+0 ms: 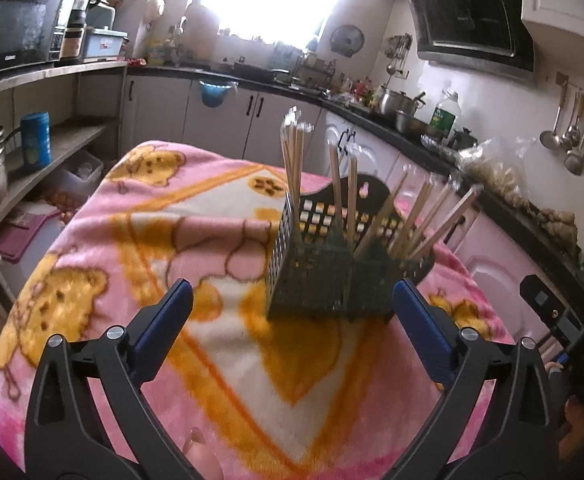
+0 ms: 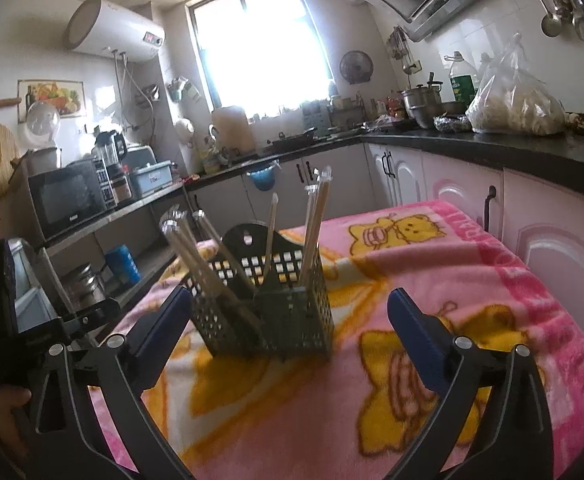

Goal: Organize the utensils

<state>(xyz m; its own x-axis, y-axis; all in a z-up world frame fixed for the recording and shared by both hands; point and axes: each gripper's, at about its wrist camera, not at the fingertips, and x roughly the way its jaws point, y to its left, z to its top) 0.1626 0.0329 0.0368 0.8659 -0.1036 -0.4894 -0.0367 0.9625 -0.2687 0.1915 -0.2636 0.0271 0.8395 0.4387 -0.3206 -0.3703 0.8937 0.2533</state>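
Chopsticks (image 1: pixel 341 184) stand in holder (image 1: pixel 311 284), tips fanning upward.

pink blanket (image 1: pixel 92 240), microwave (image 2: pixel 70 200), range hood (image 1: pixel 471 16)

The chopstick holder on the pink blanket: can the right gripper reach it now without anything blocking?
Probably yes. The right gripper is open and empty, and the chopstick holder stands just ahead of it on the blanket, with nothing between them. The leaning chopsticks might brush a finger.
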